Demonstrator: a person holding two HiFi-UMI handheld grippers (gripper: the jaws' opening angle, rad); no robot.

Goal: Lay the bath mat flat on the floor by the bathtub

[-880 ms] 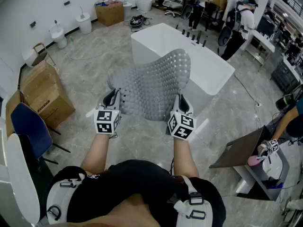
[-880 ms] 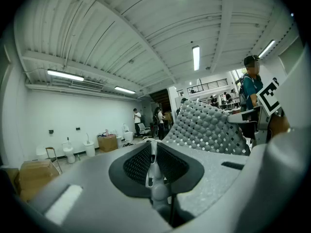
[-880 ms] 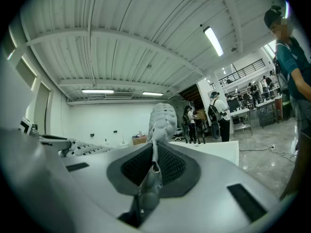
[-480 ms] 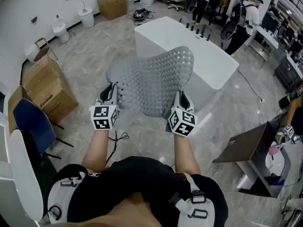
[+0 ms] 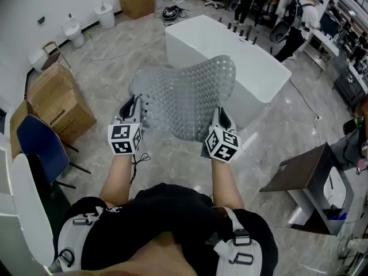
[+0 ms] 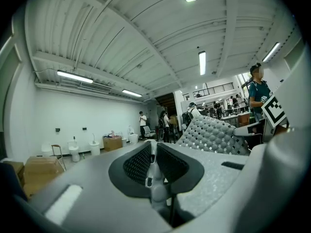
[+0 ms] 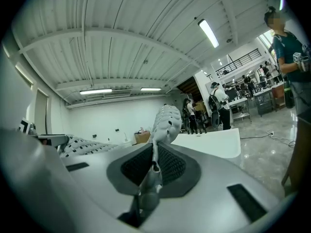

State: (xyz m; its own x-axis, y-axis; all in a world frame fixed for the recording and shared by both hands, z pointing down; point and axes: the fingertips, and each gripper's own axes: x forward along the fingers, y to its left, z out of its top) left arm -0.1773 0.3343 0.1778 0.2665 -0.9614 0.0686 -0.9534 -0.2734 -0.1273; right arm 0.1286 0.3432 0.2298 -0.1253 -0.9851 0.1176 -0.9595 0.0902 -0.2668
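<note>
A grey bath mat [image 5: 187, 96] covered in small bumps and holes hangs in the air, spread between my two grippers. My left gripper [image 5: 134, 105] is shut on its near left edge, my right gripper [image 5: 221, 117] on its near right edge. The mat's far end curls up in front of the white bathtub [image 5: 230, 53] and hides part of its near side. In the left gripper view the jaws pinch a thin fold of mat [image 6: 214, 135]. The right gripper view shows the mat [image 7: 166, 121] rising from between the closed jaws, with the bathtub [image 7: 211, 142] beyond.
Cardboard boxes [image 5: 57, 102] and a blue chair [image 5: 35, 145] stand at the left. A dark desk [image 5: 302, 180] is at the right. Toilets [image 5: 73, 34] line the back wall, and people [image 5: 299, 19] stand behind the tub. Marble floor [image 5: 115, 68] lies to the tub's left.
Both grippers keep their hold on the mat. The mat has been carried slightly forward and higher, and the bathtub sits a little closer in view.
</note>
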